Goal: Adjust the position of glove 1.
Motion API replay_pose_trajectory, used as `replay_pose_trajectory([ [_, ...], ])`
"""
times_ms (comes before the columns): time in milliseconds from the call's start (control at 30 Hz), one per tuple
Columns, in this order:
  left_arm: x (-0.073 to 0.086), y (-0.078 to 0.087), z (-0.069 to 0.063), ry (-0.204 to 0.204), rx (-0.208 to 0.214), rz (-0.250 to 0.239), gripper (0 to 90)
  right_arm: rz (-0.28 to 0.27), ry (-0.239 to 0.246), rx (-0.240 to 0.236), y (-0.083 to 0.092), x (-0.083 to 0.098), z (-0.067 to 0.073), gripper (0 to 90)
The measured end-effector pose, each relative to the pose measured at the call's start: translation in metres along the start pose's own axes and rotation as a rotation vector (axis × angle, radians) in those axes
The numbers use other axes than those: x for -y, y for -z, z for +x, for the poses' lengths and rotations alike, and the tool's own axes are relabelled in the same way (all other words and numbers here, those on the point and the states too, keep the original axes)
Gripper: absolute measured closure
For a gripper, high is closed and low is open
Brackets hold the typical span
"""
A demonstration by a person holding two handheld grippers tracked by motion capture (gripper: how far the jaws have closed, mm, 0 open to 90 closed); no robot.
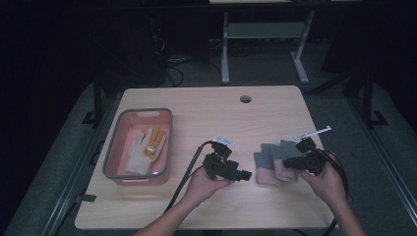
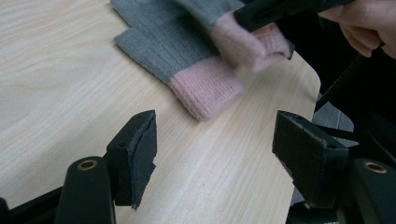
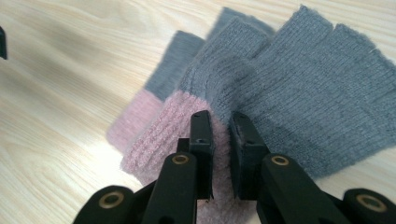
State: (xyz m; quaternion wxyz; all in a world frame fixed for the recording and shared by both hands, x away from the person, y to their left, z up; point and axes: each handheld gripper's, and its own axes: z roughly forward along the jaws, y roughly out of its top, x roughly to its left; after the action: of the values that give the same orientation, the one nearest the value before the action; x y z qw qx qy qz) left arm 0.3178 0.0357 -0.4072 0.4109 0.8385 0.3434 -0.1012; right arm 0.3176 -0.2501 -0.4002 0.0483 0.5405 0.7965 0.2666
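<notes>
1. Gloves [image 1: 273, 166], two grey-and-pink knit ones, lie overlapping on the right part of the surface [image 1: 206, 113].
2. Right gripper [image 3: 220, 140] is clamped on the pink cuff of the upper glove [image 3: 299, 88], lifting that end.
3. Lower glove [image 2: 177, 60] lies flat.
4. Left gripper [image 2: 215, 154] has its jaws apart, empty, beside the gloves.
5. Pink basket [image 1: 118, 142] at left holds another glove [image 1: 145, 147].

2 knit fingerless gloves, grey w/ pink cuffs, near the desk's [image 1: 206, 105] right edge. Upper glove [image 3: 299, 88] overlaps the lower one, pink cuff bunched & pinched. Lower glove [image 2: 187, 65] lies flat, cuff twd the front edge, grey end twd the back.
</notes>
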Motion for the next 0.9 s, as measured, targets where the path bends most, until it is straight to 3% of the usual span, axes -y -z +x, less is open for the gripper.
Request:
replay_pose_trajectory([
  [500,0.001,0.0,0.003,0.017,-0.007,-0.005,30.8,0.051,0.042,-0.043,-0.03,-0.015,0.024,79.7],
  [600,0.001,-0.002,0.004,0.02,-0.008,-0.002,30.8,0.064,0.036,-0.037,-0.036,-0.015,0.024,77.6],
  [700,0.0,-0.005,0.005,0.031,-0.005,-0.003,30.8,0.064,0.013,-0.065,-0.039,-0.012,0.022,71.6],
  [900,-0.002,-0.015,0.004,0.037,-0.005,0.006,30.8,0.027,-0.006,-0.081,-0.029,-0.01,0.017,62.0],
])
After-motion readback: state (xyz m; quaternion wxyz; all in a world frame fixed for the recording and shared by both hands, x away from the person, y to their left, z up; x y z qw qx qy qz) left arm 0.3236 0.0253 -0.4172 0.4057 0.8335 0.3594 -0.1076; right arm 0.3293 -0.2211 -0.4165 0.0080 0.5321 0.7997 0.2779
